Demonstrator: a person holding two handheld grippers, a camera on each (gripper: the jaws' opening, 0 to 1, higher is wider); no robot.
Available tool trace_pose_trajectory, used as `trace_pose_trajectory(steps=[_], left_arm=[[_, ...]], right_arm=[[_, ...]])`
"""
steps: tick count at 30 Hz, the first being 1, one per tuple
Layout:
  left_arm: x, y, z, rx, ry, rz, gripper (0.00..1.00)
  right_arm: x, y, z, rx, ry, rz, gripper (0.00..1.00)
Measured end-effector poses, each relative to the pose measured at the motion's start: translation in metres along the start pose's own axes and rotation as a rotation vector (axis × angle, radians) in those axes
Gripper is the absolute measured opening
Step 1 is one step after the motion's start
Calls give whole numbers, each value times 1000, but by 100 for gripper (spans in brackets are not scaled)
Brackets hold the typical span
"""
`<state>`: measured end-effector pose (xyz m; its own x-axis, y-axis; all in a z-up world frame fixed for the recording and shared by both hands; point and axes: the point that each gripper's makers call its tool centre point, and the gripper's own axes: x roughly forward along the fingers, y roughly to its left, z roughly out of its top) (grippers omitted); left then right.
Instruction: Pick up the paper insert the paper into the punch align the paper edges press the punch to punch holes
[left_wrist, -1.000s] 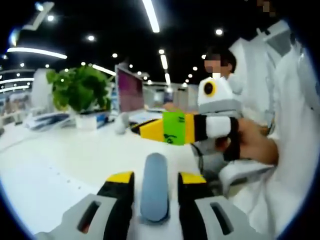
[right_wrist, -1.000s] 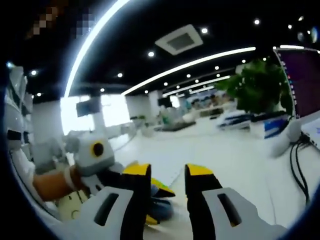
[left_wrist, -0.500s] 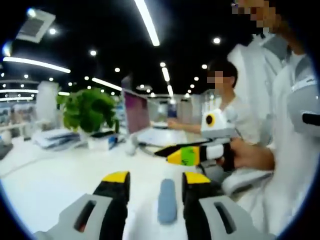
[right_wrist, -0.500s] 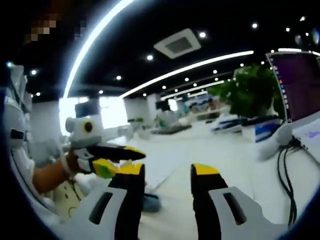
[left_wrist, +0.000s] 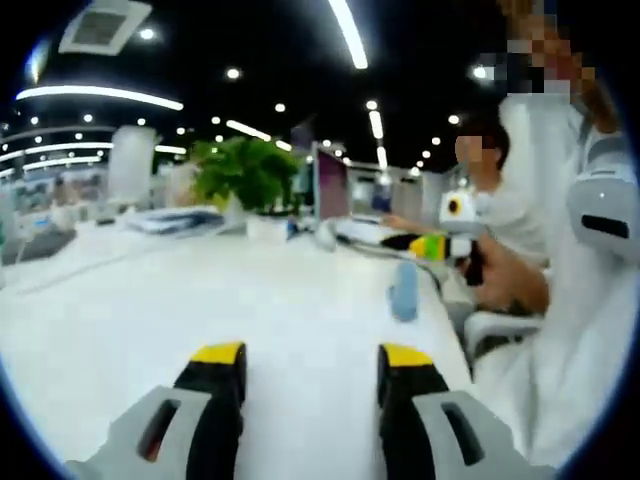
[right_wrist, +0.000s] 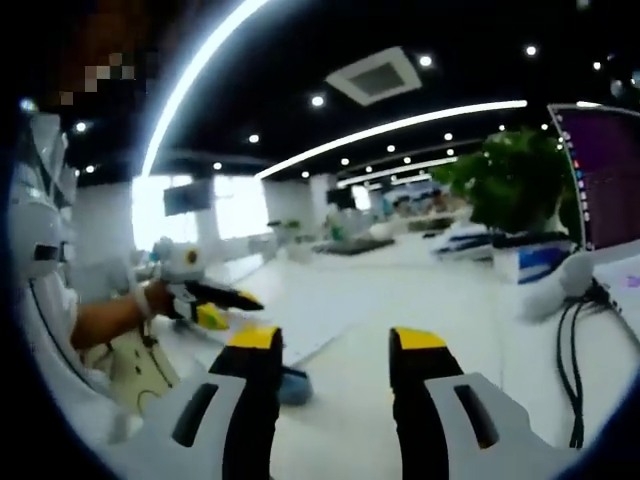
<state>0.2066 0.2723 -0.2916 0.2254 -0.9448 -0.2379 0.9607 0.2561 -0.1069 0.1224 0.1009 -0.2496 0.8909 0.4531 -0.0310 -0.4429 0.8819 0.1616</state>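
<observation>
My left gripper (left_wrist: 305, 365) is spread wide and holds nothing; bare white table (left_wrist: 150, 300) stretches ahead. The blue punch (left_wrist: 404, 290) lies near the table's right edge (blurred, slim, rounded). My right gripper (right_wrist: 335, 345) is likewise wide apart and unloaded. The paper (right_wrist: 300, 325) lies flat beyond its left jaw, the punch at that jaw's side.
</observation>
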Motion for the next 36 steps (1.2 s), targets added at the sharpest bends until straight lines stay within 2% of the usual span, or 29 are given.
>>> trace_pose_trajectory(steps=[3, 7, 9, 10, 11, 12, 13, 16, 18, 21, 23, 27, 31, 33, 36], left_arm=[[1, 8, -3, -5, 8, 10, 53], [8, -2, -6, 13, 25, -2, 53], [10, -7, -11, 38, 47, -8, 54], [11, -10, -15, 79, 66, -12, 54], [13, -15, -14, 109, 63, -16, 55], [13, -17, -15, 100, 66, -16, 56], [14, -21, -15, 101, 66, -16, 56], [12, -14, -16, 111, 47, -2, 55], [11, -13, -15, 113, 45, 0, 55], [9, -8, -14, 111, 35, 2, 55], [7, -6, -14, 110, 31, 5, 55], [5, -4, -14, 108, 26, 7, 55], [4, -3, -14, 107, 25, 9, 55], [4, -1, -13, 106, 23, 14, 55], [4, -1, -14, 106, 23, 17, 55]], right_arm=[[0, 4, -4, 15, 12, 76, 45], [-2, 8, -17, -75, 70, 174, 45], [-2, 15, -25, -97, 110, 252, 45], [-3, 20, -33, -142, 149, 315, 46], [-3, 22, -36, -161, 171, 336, 46], [-3, 24, -39, -187, 189, 356, 47], [-2, 29, -43, -222, 217, 407, 49], [0, 36, -52, -227, 269, 502, 51], [7, 33, -56, -235, 295, 516, 50], [12, 35, -62, -230, 324, 573, 50], [13, 34, -68, -244, 366, 620, 48], [17, 35, -66, -262, 368, 651, 39], [18, 41, -64, -235, 365, 707, 25], [17, 43, -64, -227, 362, 716, 24], [14, 45, -64, -263, 345, 730, 23]])
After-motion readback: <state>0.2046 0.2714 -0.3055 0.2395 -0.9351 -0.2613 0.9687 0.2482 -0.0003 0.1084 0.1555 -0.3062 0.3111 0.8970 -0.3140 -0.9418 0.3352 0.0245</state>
